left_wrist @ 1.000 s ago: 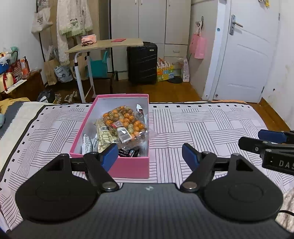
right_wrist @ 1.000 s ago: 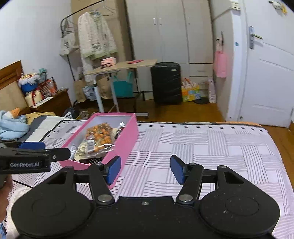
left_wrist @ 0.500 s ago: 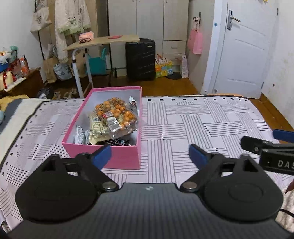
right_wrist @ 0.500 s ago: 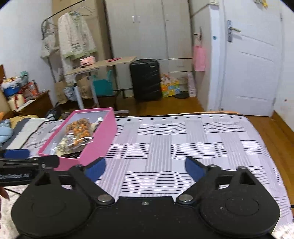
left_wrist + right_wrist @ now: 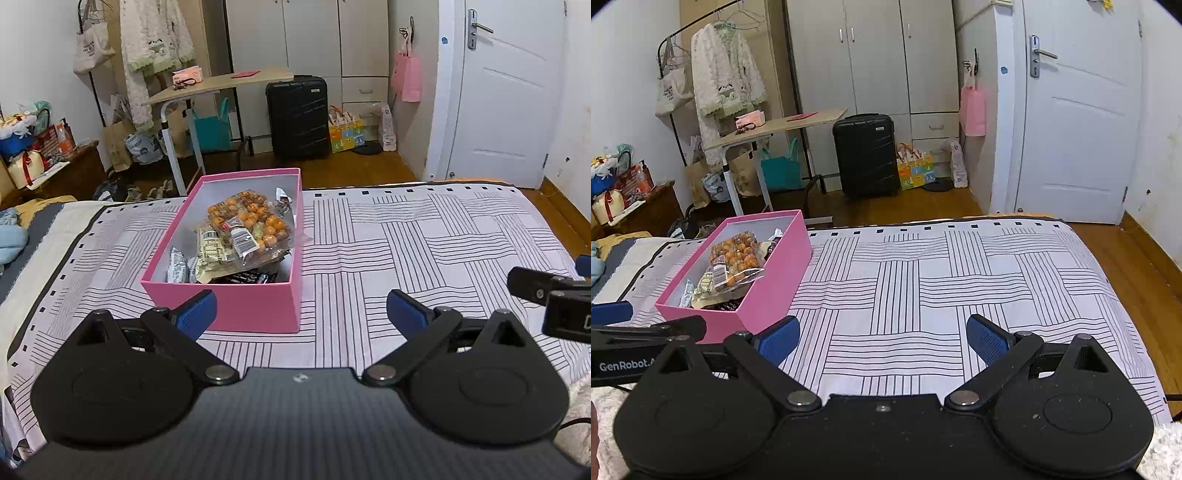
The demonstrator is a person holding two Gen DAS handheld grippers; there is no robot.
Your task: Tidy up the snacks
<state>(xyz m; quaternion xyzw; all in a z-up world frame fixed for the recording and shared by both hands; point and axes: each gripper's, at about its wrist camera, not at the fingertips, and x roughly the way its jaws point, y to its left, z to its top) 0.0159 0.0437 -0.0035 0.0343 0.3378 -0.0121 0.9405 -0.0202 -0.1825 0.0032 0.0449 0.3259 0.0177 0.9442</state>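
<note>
1. On the bed sits a pink box (image 5: 255,308), lidless, its long side running away from the cameras, set left of the bed's middle.
2. Inside the box lies a clear bag of orange balls (image 5: 251,221) on top, its far end propped higher than its near end.
3. Under and beside that bag: a pale printed packet (image 5: 212,251), a small silver packet (image 5: 177,264) against the left wall, dark wrappers (image 5: 255,276) at the near end, and another small packet (image 5: 284,197) at the far right corner.
4. From the right wrist view the same box (image 5: 775,280) shows its right wall, with the bag (image 5: 737,258) peeking above the rim.
5. Left gripper (image 5: 301,314) hovers just before the box's near wall, jaws spread wide and holding nothing; its left pad (image 5: 195,314) overlaps the box's near left corner in the picture, though contact cannot be judged.
6. Right gripper (image 5: 882,338) hangs over bare sheet to the right of the box, jaws also wide and empty.
7. Each gripper shows at the edge of the other's view: the right one (image 5: 554,295) at the far right, the left one (image 5: 646,339) at the lower left.
8. The sheet (image 5: 424,240) is pale lilac with blocks of black lines in a basket-weave pattern.
9. Beyond the bed: a black suitcase (image 5: 297,116), a side table (image 5: 218,83), a wardrobe (image 5: 314,37), a white door (image 5: 506,92) and a pink bag (image 5: 408,79) hanging beside it.
</note>
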